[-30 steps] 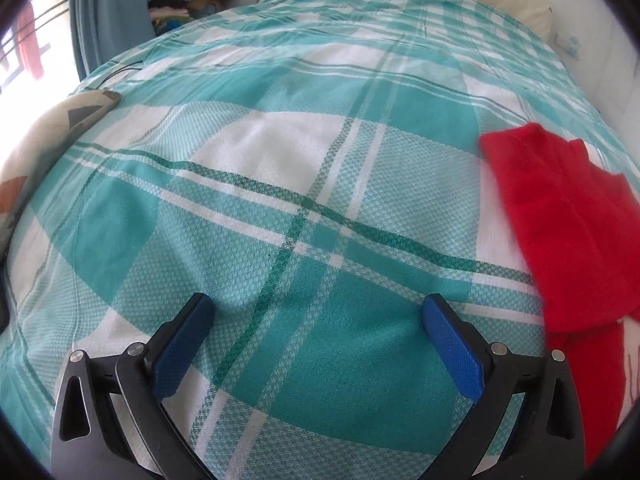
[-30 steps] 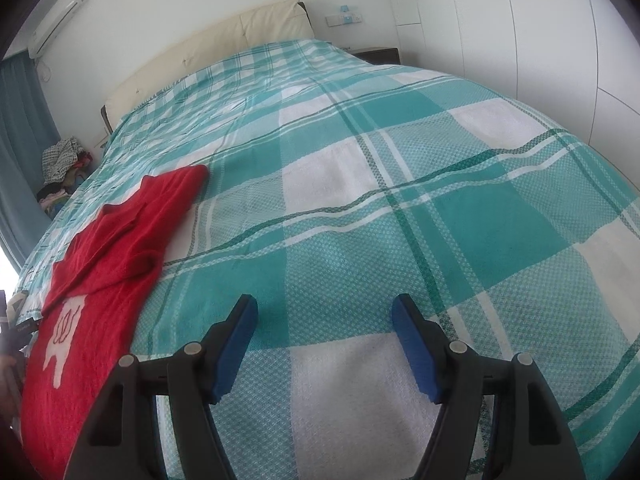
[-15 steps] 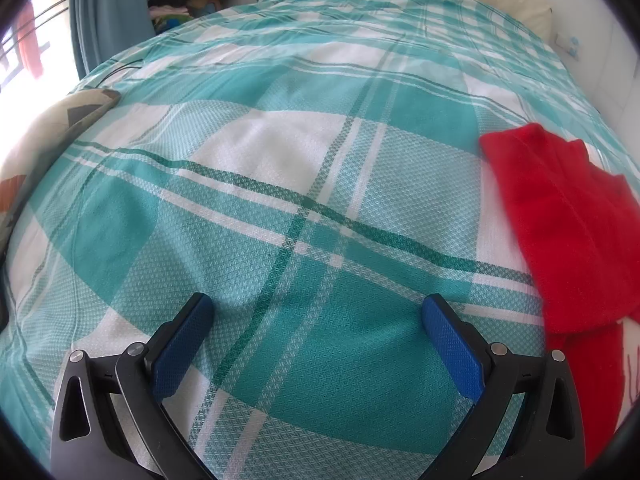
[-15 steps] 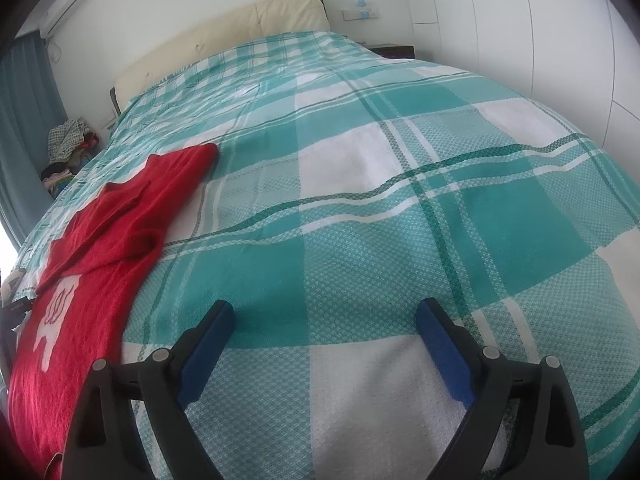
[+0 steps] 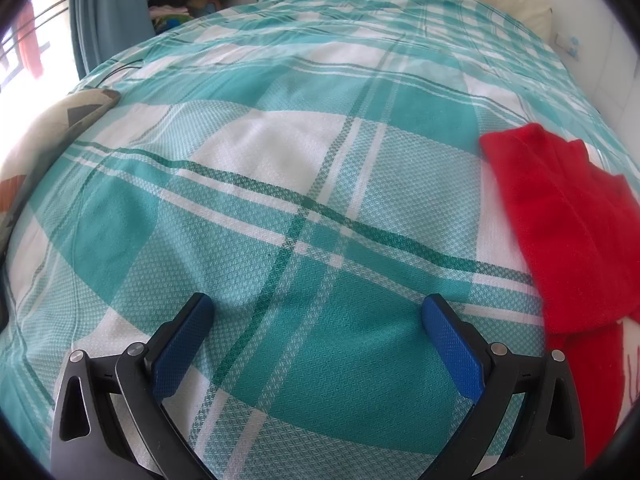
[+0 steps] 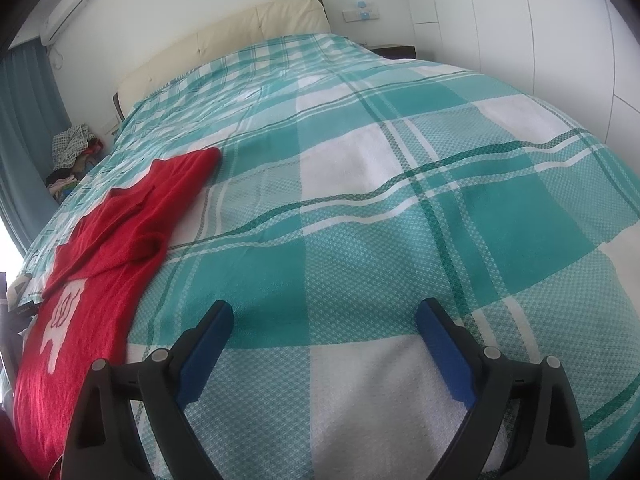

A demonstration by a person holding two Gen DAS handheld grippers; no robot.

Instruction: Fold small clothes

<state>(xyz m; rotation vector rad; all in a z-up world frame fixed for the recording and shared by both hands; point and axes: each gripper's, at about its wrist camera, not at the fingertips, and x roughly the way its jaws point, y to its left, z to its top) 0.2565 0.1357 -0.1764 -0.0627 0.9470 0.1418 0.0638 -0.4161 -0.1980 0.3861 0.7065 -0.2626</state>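
Bed covered by a woven bedspread in a teal-and-white plaid with thin dark-green lines, its waffle-like weave plainly visible at close range. The left tongs stand released, their two blue, finely ribbed pads set wide apart on black plastic arms with round rivets, hovering over bare bedspread with nothing between them. The right tongs are likewise spread wide and empty, over a white-and-teal square of the cloth. The task's garment, a red knitted sweater, lies flat on the bedspread between the two tongs: at the right edge of the left wrist view and at the left edge of the right wrist view, touched by neither. Its fabric is soft and fuzzy; one sleeve is folded across the body, forming a rounded ridge, and a white motif is knitted into the lower front. A cream padded headboard closes the far end of the bed; a loose heap of clothes sits beside a blue-grey curtain. A patterned cushion rests at the bed's left edge.
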